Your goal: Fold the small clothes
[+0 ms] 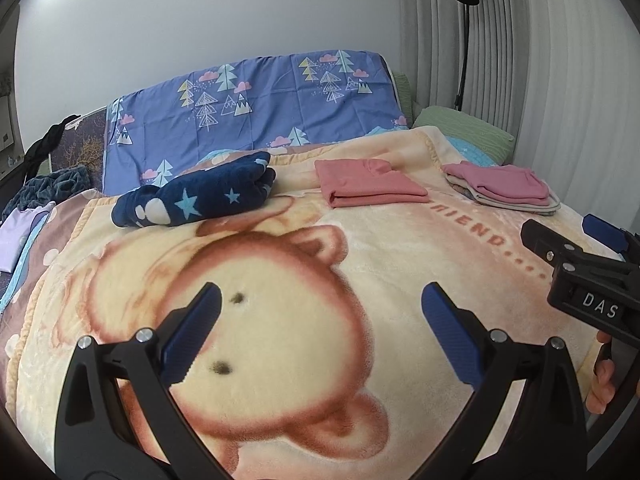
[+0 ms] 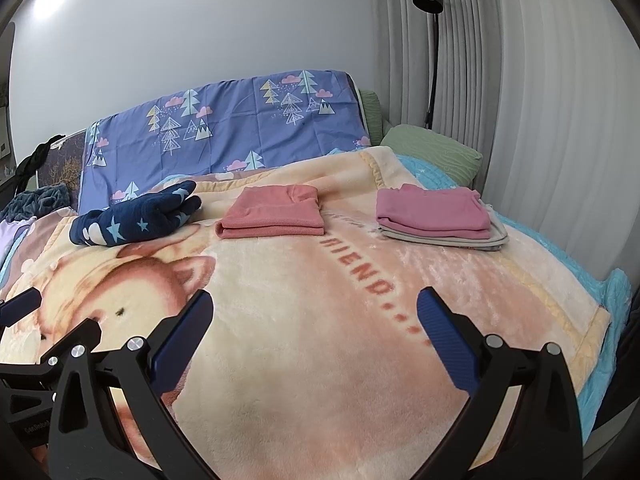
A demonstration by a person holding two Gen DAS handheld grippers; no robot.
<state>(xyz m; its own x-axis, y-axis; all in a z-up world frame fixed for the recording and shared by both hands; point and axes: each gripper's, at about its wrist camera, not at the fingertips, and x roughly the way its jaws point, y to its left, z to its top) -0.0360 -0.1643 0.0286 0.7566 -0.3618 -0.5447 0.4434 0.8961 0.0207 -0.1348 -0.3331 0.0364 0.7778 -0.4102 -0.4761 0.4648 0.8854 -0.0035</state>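
Both of my claws are empty right now. The left claw (image 1: 320,332) has its jaws spread wide over the bear face printed on the blanket (image 1: 400,248), and the right claw (image 2: 314,334) is spread just as wide over the word "FRIEND" on the same blanket. Neither is touching cloth.

Taking the bear face as my landmark: beyond it and slightly to the right lies a salmon-pink garment (image 2: 272,214), folded into a neat flat rectangle. Further right of that, near the green pillow (image 2: 436,152), sits a small stack (image 2: 436,216) — a pink piece on top of paler folded ones, edges roughly squared. Those look done to me.

Beyond the bear face to the left is the navy star-print garment (image 1: 196,194). It is bunched into a loose roll rather than flat (whether it counts as folded I cannot tell), so I judge it the likeliest piece left. At the far left edge of the bed a pale lilac cloth (image 1: 14,236) pokes into the left wrist view, mostly cut off — it may be another item waiting.

My read: the task is well along, with two tidy results behind the bear and one or two pieces outstanding to its left. The navy roll is closest to my left claw.
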